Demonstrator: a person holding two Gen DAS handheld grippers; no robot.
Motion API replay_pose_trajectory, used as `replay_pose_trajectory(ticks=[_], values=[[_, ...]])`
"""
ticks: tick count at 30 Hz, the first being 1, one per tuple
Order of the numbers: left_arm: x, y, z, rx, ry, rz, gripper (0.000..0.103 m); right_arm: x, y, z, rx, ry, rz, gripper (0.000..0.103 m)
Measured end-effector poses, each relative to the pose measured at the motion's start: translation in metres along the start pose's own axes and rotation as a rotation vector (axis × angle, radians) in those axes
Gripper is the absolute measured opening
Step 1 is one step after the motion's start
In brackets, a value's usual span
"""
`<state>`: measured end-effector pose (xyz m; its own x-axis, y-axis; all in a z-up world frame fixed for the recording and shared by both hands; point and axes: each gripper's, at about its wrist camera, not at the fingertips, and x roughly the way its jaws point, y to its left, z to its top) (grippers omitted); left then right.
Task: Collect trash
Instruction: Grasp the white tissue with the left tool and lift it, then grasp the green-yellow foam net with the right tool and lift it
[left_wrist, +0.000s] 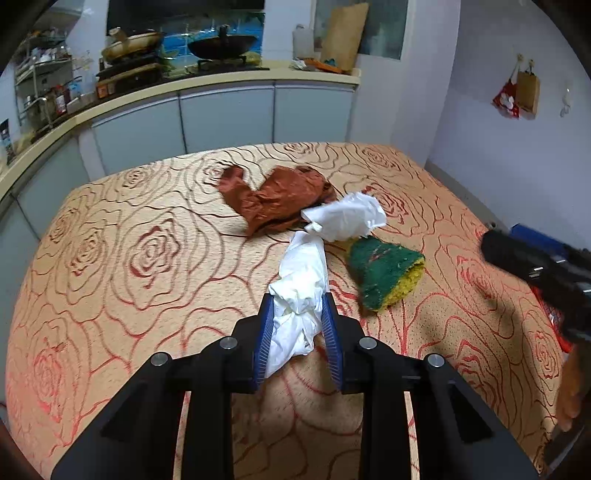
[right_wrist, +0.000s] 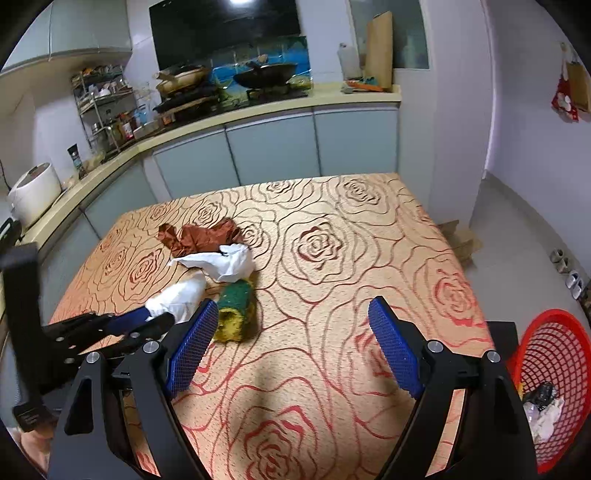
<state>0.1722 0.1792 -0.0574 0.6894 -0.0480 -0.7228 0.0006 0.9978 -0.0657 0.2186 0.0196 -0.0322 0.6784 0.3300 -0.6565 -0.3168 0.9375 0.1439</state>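
Observation:
My left gripper (left_wrist: 297, 304) is shut on a crumpled white tissue (left_wrist: 301, 291) over the rose-patterned table (left_wrist: 129, 258); the tissue also shows in the right wrist view (right_wrist: 179, 295), held by the left gripper (right_wrist: 157, 317). A second white tissue (left_wrist: 345, 218) lies further back, next to a brown wrapper (left_wrist: 275, 197) and a green and yellow sponge (left_wrist: 384, 273). The right wrist view also shows the second tissue (right_wrist: 225, 264), the wrapper (right_wrist: 201, 236) and the sponge (right_wrist: 236, 312). My right gripper (right_wrist: 293, 314) is open and empty above the table, right of the sponge.
A red mesh basket (right_wrist: 554, 354) with some trash in it stands beyond the table's right edge. A kitchen counter (right_wrist: 258, 110) with pans and a rack runs behind the table. A rice cooker (right_wrist: 33, 194) stands at left.

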Motion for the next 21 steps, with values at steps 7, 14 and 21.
replay_pose_trajectory(ticks=[7,14,21], values=[[-0.026,0.013,-0.005,-0.025,-0.052,0.079,0.025,0.026,0.020,0.000,-0.044,0.034,0.019,0.081],[-0.042,0.027,-0.007,-0.071,-0.090,0.136,0.025,0.050,0.034,-0.002,-0.073,0.070,0.018,0.079],[-0.047,0.038,-0.011,-0.103,-0.091,0.146,0.025,0.071,0.040,-0.003,-0.073,0.130,0.039,0.050]])
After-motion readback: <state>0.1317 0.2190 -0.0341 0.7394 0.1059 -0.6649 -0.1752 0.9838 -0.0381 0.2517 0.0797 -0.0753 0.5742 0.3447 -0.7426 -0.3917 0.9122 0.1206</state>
